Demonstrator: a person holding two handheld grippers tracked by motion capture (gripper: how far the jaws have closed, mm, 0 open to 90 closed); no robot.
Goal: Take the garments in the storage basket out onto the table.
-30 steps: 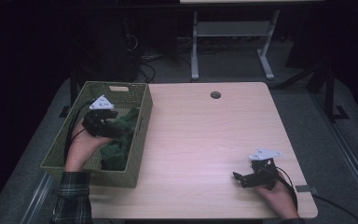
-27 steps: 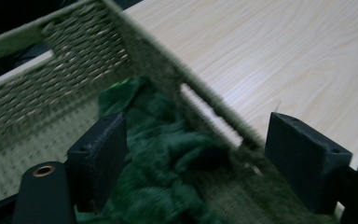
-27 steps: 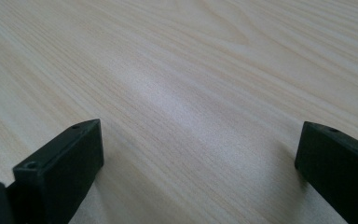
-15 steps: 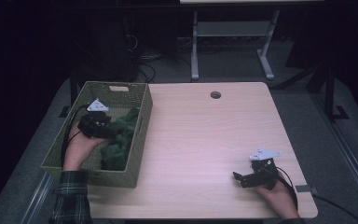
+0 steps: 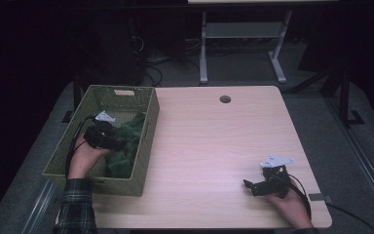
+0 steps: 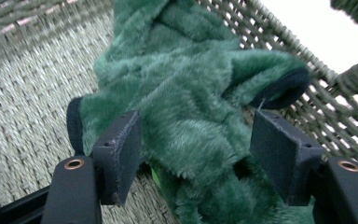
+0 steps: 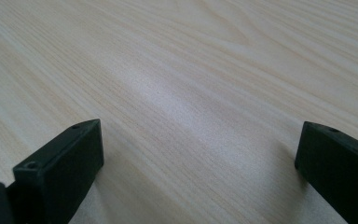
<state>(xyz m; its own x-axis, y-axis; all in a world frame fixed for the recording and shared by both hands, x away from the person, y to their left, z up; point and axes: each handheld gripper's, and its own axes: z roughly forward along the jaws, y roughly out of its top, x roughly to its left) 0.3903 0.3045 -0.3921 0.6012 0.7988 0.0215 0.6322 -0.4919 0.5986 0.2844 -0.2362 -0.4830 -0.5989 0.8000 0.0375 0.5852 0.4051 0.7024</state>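
We see our left gripper [image 6: 196, 158] down inside the woven basket [image 5: 148, 146], which sits at the left edge of the table [image 5: 214, 146]. Its jaws have just been closing, with a fold of the green plush cloth [image 6: 191, 93] between them; the left pad [image 6: 121, 149] touches the pile, while the right one stands just off it, so the cloth is not yet clamped. The cloth is thick and furry with a dark hem, bunched against the basket's right wall. The basket is a rectangular box of coarse olive-green weave, with steep sides and a bare floor to the left of the cloth. Our right gripper [image 5: 262, 185] rests near the table's front right corner, jaws wide apart over smooth pale wood grain. The broad middle of the table lies between the basket and that gripper.
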